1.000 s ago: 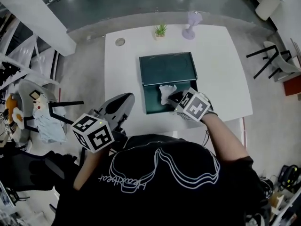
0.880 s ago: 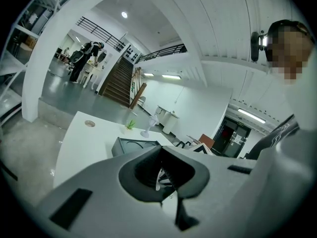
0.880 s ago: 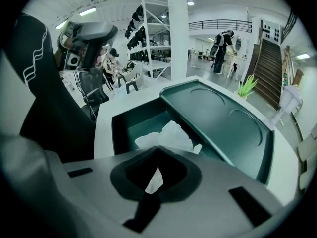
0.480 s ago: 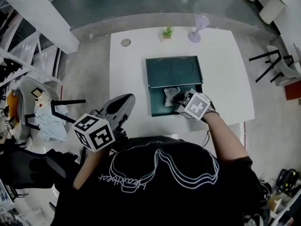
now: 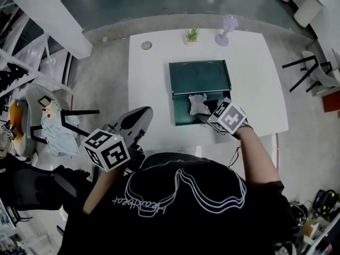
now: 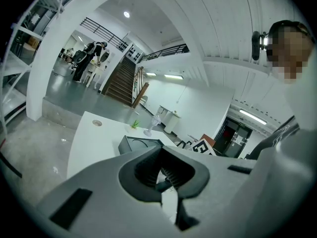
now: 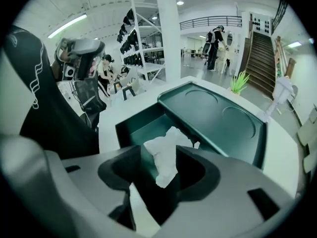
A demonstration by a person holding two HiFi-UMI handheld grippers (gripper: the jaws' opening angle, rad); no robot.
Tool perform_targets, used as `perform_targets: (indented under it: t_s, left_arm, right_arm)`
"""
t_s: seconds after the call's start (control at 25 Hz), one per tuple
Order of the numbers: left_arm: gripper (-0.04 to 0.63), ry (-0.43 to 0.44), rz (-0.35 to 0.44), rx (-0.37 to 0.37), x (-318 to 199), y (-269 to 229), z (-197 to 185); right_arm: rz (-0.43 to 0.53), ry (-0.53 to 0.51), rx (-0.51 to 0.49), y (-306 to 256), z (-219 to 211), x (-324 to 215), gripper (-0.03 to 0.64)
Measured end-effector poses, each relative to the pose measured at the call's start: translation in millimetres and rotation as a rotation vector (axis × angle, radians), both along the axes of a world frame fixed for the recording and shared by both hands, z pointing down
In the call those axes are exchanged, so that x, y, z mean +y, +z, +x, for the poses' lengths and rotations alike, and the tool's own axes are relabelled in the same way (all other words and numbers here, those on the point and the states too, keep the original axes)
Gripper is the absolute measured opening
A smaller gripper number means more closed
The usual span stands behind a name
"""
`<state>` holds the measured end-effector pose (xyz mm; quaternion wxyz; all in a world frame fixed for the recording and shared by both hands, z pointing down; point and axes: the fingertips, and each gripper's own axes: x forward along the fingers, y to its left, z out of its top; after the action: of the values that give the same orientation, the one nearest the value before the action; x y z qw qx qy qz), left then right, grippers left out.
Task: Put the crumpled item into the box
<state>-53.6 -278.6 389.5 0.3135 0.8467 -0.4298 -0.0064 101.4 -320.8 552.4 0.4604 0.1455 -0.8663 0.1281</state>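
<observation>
A dark green box stands on the white table with its lid laid back. A crumpled white paper sits over the box's open part. My right gripper reaches in from the near right. In the right gripper view the paper hangs between the jaws of the right gripper, which are opening, and the pads do not press it. Below them is the box's hollow. My left gripper is held back beside the table's near left corner, shut and empty.
At the table's far edge stand a small potted plant, a lilac stemmed object and a round disc. A chair with clutter is on the left, a black-legged chair on the right.
The view has shifted slightly. The right gripper and the paper stay over the box's open part, now a little lower. The left gripper has not moved.
</observation>
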Motion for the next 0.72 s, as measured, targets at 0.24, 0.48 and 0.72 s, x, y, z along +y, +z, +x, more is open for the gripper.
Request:
perform_targets:
  t_s: [0.24, 0.48, 0.72]
  left_arm:
    - [0.005, 0.044, -0.003, 0.025, 14.6, -2.1, 13.5]
    - [0.005, 0.098, 0.004, 0.059, 33.4, -7.0, 27.3]
    - [0.005, 0.169, 0.044, 0.081, 55.0, -22.7, 43.7]
  right_arm:
    - [0.052, 0.153, -0.236, -55.1, -1.0, 19.0, 0.252]
    - [0.133, 0.331, -0.561, -123.1, -0.8, 51.3, 0.120]
    - [0.171, 0.353, -0.743, -161.3, -3.2, 93.1, 0.003]
